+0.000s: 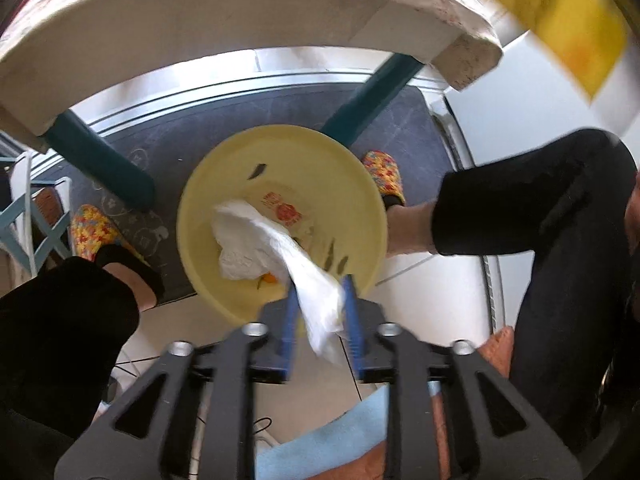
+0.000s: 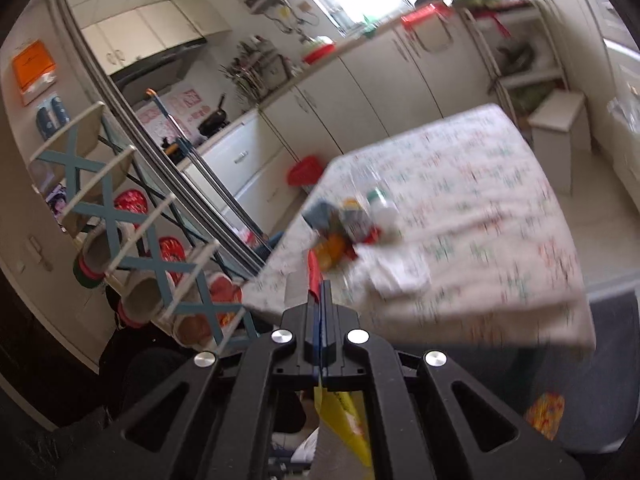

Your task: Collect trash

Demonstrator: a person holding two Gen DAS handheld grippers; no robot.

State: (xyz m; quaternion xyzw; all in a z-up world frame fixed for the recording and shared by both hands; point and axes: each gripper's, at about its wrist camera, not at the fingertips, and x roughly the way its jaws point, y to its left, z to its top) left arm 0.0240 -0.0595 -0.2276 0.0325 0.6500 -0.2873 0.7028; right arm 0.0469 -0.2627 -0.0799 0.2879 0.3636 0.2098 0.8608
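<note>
Left claw spread, crumpled white tissue loose between, over yellow basin; right claw pinching yellow wrapper.

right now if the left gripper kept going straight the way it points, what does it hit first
Probably the white paper towel hanging between the left gripper's open blue fingers, then the yellow basin on the floor below. Depth is unclear through the fisheye, so the distance is uncertain.
</note>
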